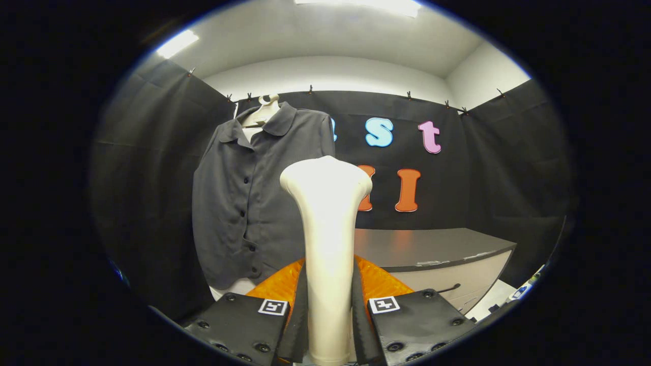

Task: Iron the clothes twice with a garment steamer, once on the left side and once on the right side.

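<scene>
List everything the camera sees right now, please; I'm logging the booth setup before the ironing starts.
garment steamer: one, cream white, upright between the fingers, its head in front of the shirt's right edge.
shirt: one, dark grey, buttoned, hanging on the booth wall beyond the steamer.
hanger: one, pale, at the shirt's collar.
table: one, grey top with pale front, beyond the fingers beside the shirt.
clips: several, small, along the top of the black cloth.
ceiling lights: two, white.
tool: one, both fingers pressed on the steamer's handle.
</scene>
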The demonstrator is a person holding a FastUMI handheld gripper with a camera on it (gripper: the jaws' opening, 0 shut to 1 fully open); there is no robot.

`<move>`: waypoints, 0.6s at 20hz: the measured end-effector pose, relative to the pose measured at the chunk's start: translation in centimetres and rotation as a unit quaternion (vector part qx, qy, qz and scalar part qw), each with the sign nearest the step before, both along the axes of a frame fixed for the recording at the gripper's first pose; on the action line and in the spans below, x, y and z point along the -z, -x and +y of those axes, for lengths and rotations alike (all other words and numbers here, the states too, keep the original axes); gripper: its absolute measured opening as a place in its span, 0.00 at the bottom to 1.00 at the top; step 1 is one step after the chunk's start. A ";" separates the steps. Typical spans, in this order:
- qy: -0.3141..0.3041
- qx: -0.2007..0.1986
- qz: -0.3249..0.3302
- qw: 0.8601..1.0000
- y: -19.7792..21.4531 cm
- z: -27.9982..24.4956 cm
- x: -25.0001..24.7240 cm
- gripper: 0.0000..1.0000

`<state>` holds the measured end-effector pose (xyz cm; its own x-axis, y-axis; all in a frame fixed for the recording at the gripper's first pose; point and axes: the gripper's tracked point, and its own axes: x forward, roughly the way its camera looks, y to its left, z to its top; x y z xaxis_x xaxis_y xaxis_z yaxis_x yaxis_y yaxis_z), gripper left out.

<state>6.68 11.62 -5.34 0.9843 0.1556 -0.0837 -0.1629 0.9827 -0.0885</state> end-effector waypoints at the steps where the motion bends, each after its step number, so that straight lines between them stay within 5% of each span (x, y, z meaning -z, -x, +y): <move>1: 0.001 0.005 0.000 1.000 0.4 -0.6 0.0 0.44; 12: 0.010 0.033 0.006 0.999 2.6 -4.2 0.3 0.44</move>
<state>4.11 7.43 -5.67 0.9914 0.0882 -0.0972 -0.0985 0.9893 -0.1075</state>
